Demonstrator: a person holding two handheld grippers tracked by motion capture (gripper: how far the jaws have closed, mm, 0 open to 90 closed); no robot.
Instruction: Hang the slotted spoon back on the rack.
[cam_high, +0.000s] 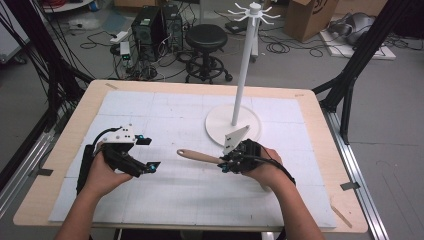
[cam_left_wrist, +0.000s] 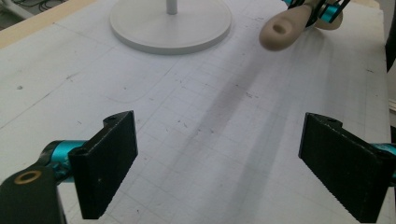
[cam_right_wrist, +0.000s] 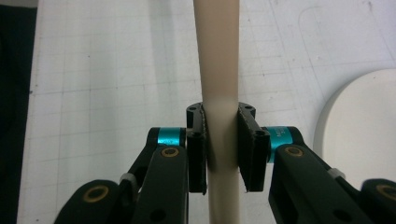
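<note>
High view: the right gripper (cam_high: 226, 165) is clenched on a wooden handle (cam_high: 199, 156) that sticks out to the left above the mat (cam_high: 165, 195), in front of the stand (cam_high: 242, 75).
Left gripper: the left gripper (cam_high: 150, 153) rests on the mat well apart from the handle, jaws spread, grasping nothing.
Step in hand: judged as lifting the handle to hang it on a hook (cam_high: 239, 18) of the stand.
How to do it well: keep the clamp firm, raise the handle level, and turn its holed end toward a hook before closing in.
In the way: the pole rises just behind the right hand (cam_high: 265, 165); a wide swing could knock it.
Around: a stool (cam_high: 206, 37), computer cases and cables on the floor behind the table (cam_high: 65, 145).
Left gripper view: both pads (cam_left_wrist: 109, 161) stand wide over bare mat; the handle's end (cam_left_wrist: 280, 32) with its hole hangs ahead, the stand's base (cam_left_wrist: 170, 25) beyond.
Right gripper view: both pads (cam_right_wrist: 198, 154) press the handle (cam_right_wrist: 217, 60) from each side; the base (cam_right_wrist: 359, 126) lies to the right.
Risk: the round handle may twist in the pads.
</note>
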